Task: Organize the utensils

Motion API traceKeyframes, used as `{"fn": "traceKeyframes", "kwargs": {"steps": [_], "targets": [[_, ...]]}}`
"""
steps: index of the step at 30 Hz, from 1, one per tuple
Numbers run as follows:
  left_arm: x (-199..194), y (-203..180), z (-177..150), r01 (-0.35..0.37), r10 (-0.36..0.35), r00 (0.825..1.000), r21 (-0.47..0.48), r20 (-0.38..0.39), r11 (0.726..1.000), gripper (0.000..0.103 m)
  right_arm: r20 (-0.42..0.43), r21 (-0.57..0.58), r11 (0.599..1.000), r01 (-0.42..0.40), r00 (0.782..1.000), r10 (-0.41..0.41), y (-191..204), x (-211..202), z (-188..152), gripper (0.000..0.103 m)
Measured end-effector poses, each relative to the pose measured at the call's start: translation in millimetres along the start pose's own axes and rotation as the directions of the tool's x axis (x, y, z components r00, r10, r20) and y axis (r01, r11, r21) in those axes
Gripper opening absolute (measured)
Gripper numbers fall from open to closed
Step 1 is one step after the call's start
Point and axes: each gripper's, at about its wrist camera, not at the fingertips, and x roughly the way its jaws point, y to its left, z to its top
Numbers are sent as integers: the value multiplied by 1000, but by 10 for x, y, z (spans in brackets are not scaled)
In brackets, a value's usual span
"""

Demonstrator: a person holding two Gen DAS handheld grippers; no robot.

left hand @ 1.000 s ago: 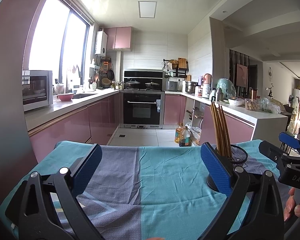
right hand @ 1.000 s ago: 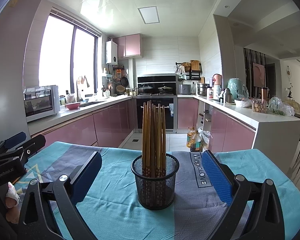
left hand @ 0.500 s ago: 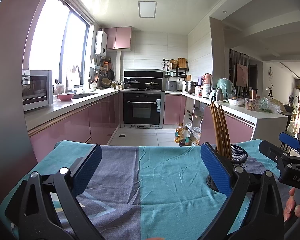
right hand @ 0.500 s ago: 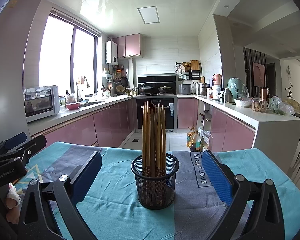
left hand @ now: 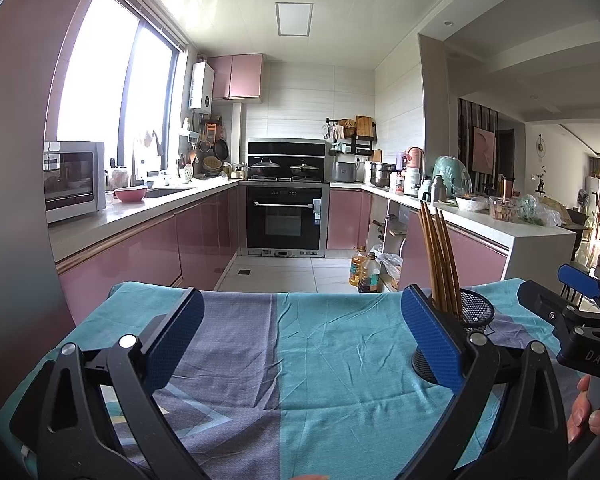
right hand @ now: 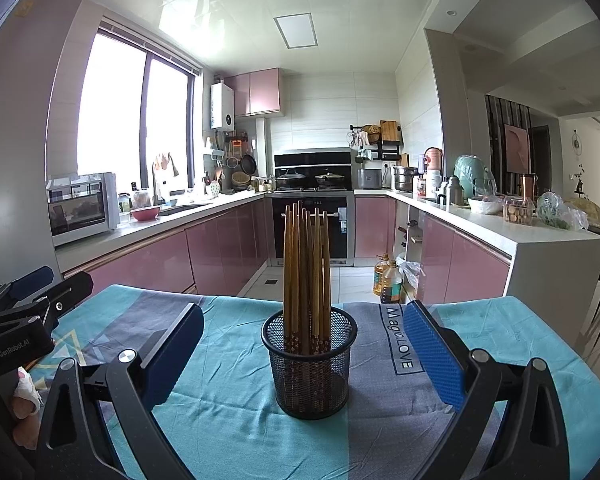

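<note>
1. Kitchen setting with pink cabinets; the work surface in front is a table under a teal and grey tablecloth [right hand: 228, 392], otherwise bare of loose utensils in both views.
2. Task item: a bundle of wooden chopsticks [right hand: 306, 276] stands upright in a black mesh holder [right hand: 310, 364], ends level. Judgement: the sorting looks complete, with nothing left lying on the cloth.
3. Right gripper [right hand: 304, 356]: jaws spread wide, empty. In the right wrist view the holder sits at 12 o'clock, centred between the blue pads but apart from both. Judgement: this straddling stance suits either a release or an approach; which one cannot be told.
4. Left gripper [left hand: 300, 340]: jaws also wide apart, holding nothing, over bare cloth. The holder lies at its 2 o'clock, partly hidden behind the right-hand pad. Judgement: it is parked aside so as not to crowd the holder.
5. Risk: tall sticks make the light holder easy to tip if a pad clips it.
</note>
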Motion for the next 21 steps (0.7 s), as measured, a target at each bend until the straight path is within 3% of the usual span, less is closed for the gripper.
{"fn": "traceKeyframes", "kwargs": {"steps": [21], "targets": [[5, -18, -2, 1, -1, 1000, 3, -1, 1000, 97, -1, 5, 1000, 3, 1000, -3, 11, -1, -5, 97]]}}
